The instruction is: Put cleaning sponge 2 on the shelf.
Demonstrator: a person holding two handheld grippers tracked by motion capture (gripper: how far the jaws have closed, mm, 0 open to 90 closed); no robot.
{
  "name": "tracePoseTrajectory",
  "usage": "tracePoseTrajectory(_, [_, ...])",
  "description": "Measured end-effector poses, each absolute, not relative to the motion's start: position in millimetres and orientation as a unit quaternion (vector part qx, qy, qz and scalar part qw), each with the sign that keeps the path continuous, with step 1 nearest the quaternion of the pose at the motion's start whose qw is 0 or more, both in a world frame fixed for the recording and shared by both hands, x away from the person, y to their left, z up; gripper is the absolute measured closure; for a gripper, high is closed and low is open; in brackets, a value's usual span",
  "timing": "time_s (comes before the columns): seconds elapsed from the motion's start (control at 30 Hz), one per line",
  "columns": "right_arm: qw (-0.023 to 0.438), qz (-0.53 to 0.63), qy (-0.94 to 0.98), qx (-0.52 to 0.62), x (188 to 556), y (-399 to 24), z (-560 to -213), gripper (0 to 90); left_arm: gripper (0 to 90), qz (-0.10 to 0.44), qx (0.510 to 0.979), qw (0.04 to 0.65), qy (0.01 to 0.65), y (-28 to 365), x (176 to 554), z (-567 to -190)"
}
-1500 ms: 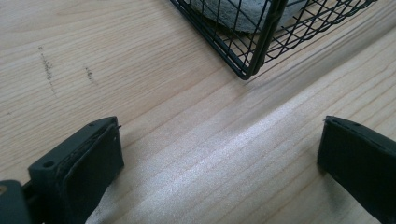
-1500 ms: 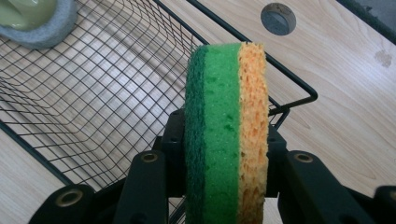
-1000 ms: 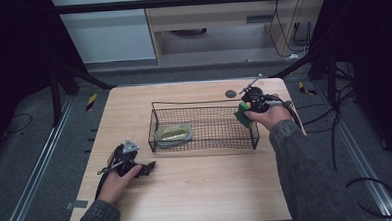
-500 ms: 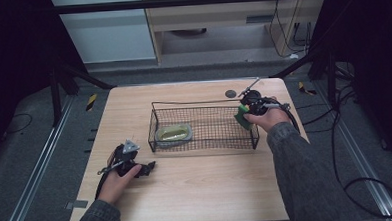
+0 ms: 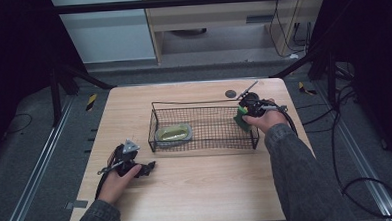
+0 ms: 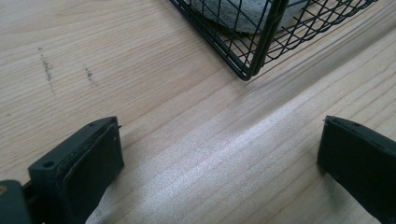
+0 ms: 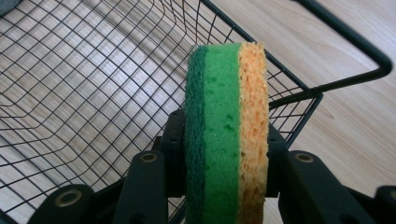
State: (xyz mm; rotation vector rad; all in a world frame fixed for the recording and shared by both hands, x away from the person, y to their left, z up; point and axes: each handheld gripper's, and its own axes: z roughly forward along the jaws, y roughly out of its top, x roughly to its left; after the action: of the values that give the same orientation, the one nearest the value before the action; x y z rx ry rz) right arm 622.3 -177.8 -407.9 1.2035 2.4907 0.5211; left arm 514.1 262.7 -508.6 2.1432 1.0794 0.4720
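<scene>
**Green-and-orange sponge gripped at basket's right end**

Green scrub layer plus orange foam layer: the sponge sits edge-up between the right gripper's black jaws, pads pressing on both flat faces, so it's clamped tight. Seen from the high view, right gripper w/ sponge hangs at the right end of the wire basket, approx. over the rim at the far-right corner. Right gripper view looks down past the sponge into the mesh, w/ a basket corner rail running just behind it. Whether the sponge touches the wire: can't tell.

Left gripper rests on the wooden table near the front-left, well apart from the sponge, just short of the basket's near-left corner. Its jaws stand wide, nothing btwn them but bare wood; left gripper view shows that basket corner ahead.

Inside the basket, left part: a grey-rimmed pad w/ an olive-green top, lying flat on the mesh floor. Small dark round disc lies on the table beyond the basket, near the right gripper.
</scene>
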Motion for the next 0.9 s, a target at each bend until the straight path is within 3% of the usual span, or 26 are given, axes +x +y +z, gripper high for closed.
tracePoseTrajectory(0.37, [0.164, 0.177, 0.873, 0.424, 625.7, -175.4, -414.8, 63.6, 0.0, 0.181, 0.824, 0.341, 0.415, 262.7, 514.1, -508.6])
tracePoseTrajectory(0.6, [0.173, 0.175, 0.87, 0.427, 627.8, -172.4, -416.1, 56.8, 0.0, 0.181, 0.824, 0.341, 0.414, 262.7, 514.1, -508.6])
tracePoseTrajectory(0.9, [0.176, 0.18, 0.868, 0.428, 626.8, -172.1, -412.9, 54.6, 0.0, 0.181, 0.824, 0.341, 0.414, 262.7, 514.2, -508.6])
